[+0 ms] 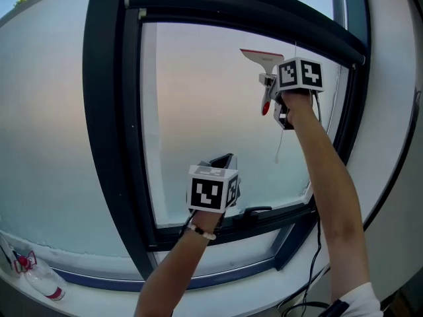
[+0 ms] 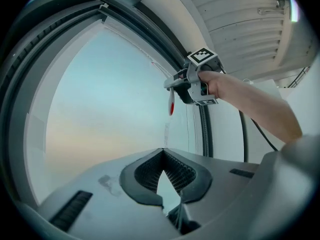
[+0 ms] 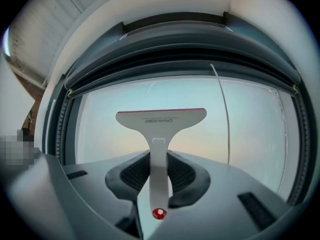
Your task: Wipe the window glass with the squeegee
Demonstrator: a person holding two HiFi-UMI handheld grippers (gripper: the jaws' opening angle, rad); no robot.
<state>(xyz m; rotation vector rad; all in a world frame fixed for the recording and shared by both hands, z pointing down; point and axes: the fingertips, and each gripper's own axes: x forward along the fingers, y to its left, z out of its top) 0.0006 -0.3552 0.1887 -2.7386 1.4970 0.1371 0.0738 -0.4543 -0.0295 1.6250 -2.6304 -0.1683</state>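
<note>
Right tool [image 3: 159,173] is clamping the handle of the white T-shaped plastic squeegee [image 3: 161,119]. Its red-edged blade is lying 9-to-3 near the top of the frosted window glass [image 1: 198,111], so the pull probably runs toward 6. Left tool [image 2: 162,173] is hanging closed and empty at 7.

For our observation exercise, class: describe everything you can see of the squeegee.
The squeegee is white, plastic-looking and T-shaped: a wide head with a thin red strip along its blade edge and small print on it, and a flat narrow handle ending in a red dot. The right gripper is shut on the handle, holding it head-up before the upper right part of the window glass. Whether the blade touches the glass cannot be told.
</note>
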